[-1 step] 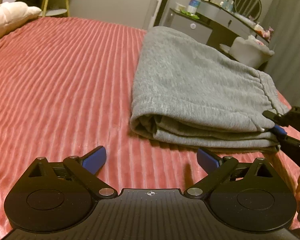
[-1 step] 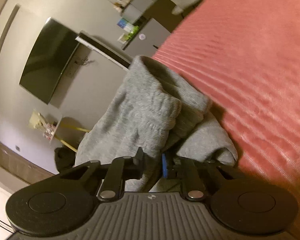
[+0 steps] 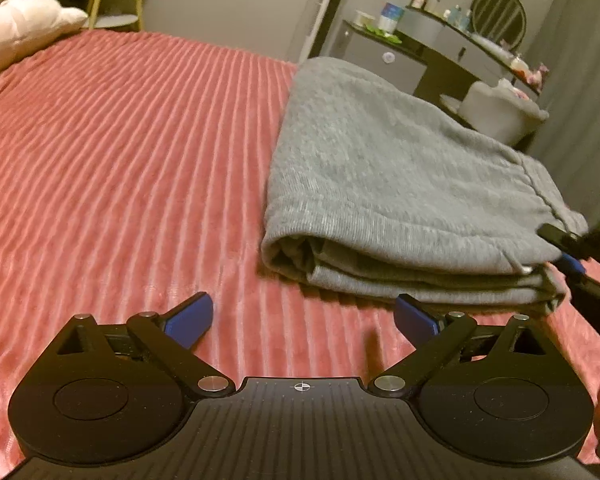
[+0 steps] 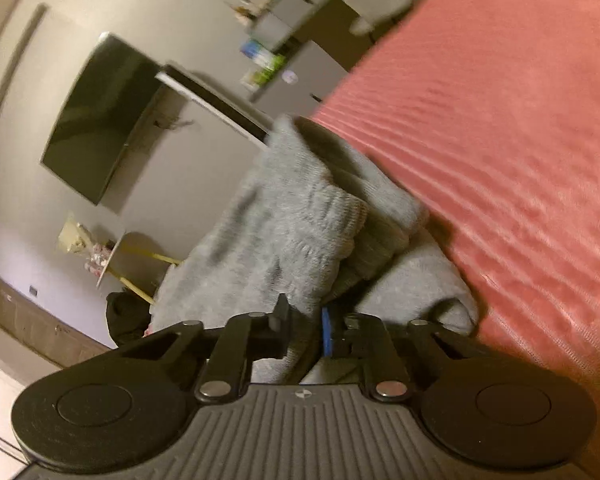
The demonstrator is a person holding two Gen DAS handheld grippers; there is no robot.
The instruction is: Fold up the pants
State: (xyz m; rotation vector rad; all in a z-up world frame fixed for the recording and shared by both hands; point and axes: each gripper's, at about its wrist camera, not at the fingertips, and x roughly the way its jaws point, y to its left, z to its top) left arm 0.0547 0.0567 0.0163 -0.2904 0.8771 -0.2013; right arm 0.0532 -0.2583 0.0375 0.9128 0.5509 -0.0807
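Observation:
Grey sweatpants (image 3: 400, 184) lie folded in a thick stack on the pink ribbed bedspread (image 3: 120, 160). My left gripper (image 3: 302, 318) is open and empty, low over the bedspread just in front of the stack's near left corner. My right gripper (image 4: 306, 330) is shut on the waistband end of the pants (image 4: 300, 232); the view is rolled sideways. It also shows at the right edge of the left wrist view (image 3: 572, 256), gripping the stack's right corner.
A white pillow (image 3: 20, 36) lies at the bed's far left. A dresser with bottles (image 3: 440, 40) and a white chair (image 3: 500, 112) stand beyond the bed's far edge. A dark TV (image 4: 96, 124) hangs on the wall.

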